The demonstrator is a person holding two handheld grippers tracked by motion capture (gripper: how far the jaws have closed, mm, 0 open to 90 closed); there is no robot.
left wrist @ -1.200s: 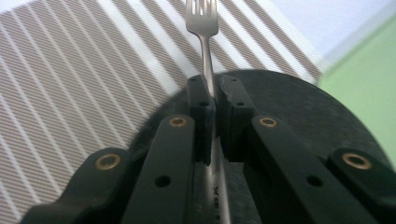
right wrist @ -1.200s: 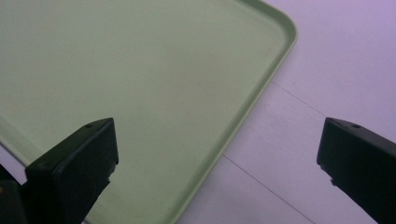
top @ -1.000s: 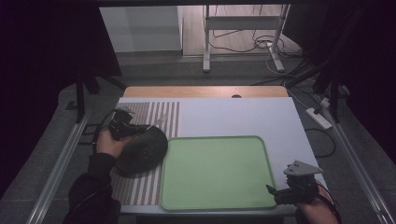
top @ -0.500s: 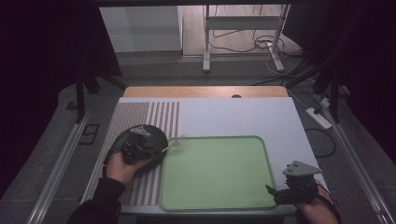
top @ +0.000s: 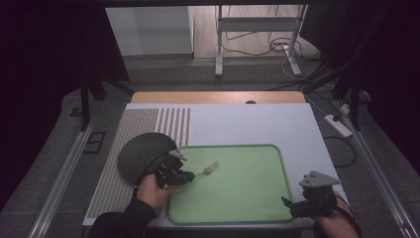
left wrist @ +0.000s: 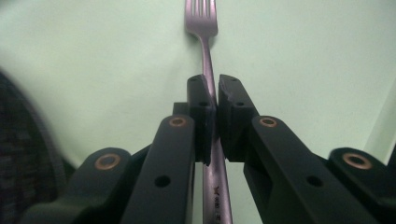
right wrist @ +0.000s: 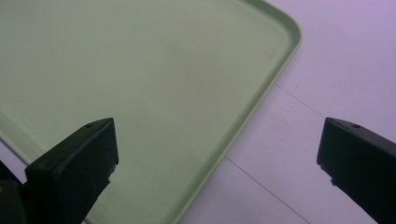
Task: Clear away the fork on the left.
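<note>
A metal fork point(top: 208, 169) point(left wrist: 205, 56) is clamped by its handle in my left gripper point(top: 185, 176) point(left wrist: 211, 86), which is shut on it. The fork's tines point out over the left part of the green tray point(top: 237, 210) point(left wrist: 289, 51), a little above its floor. A dark round plate point(top: 138, 153) lies on the striped mat just left of the tray, beside the left hand. My right gripper point(top: 289, 206) point(right wrist: 217, 158) hovers at the tray's near right corner point(right wrist: 261, 88), its jaws wide apart with nothing between them.
The tray rests on a white tabletop point(top: 247, 124) with a grey striped mat point(top: 143, 124) on its left side. A wooden strip point(top: 218, 97) runs along the far edge. A power strip point(top: 338, 125) lies on the floor to the right.
My left hand has carried the fork rightward and nearer, from over the dark plate to the tray's left side. The right gripper has stayed put.
</note>
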